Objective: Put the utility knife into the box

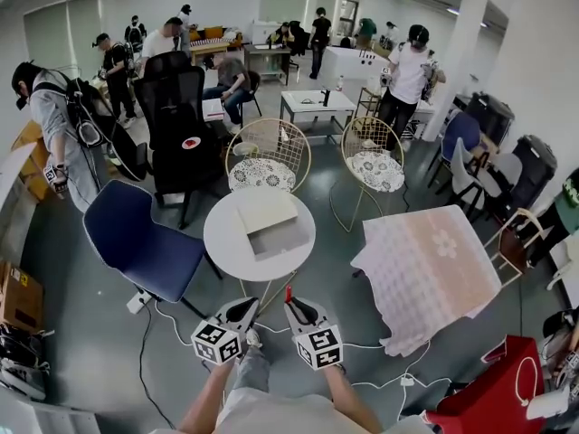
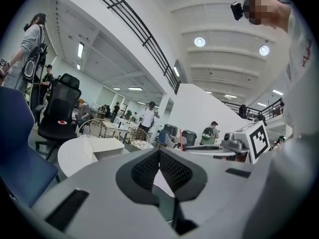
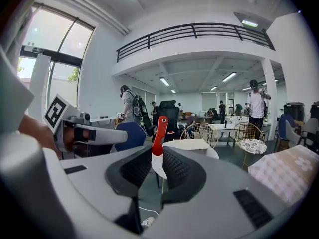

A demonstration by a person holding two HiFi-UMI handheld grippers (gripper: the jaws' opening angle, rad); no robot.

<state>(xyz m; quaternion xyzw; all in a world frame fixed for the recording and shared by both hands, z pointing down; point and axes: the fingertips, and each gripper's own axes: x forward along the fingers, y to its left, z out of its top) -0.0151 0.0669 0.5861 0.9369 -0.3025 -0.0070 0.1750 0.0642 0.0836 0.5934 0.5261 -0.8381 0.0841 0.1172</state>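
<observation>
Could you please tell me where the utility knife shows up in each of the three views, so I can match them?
Head view: bottom centre, the utility knife sticks up red from the right tool.
Left gripper view: a thin red sliver right of centre.
Right gripper view: dead centre, upright between the pads.
Shared landmark: the white box on the round table, seen in all three.

Lighting: bright, even, indoor. Sources: round ceiling lamps (image 2: 199,42), strip lights (image 3: 230,76), and daylight through a tall window (image 3: 55,44), washed out to near white. Shadows: faint and soft on the grey floor (image 1: 90,333). Distortion: strong fisheye in all views, balcony railing (image 3: 194,31) bowed, corners black. Focus: left gripper (image 2: 159,152) and right gripper (image 3: 158,156) soft up close; distant room fairly sharp, slightly grainy.
</observation>
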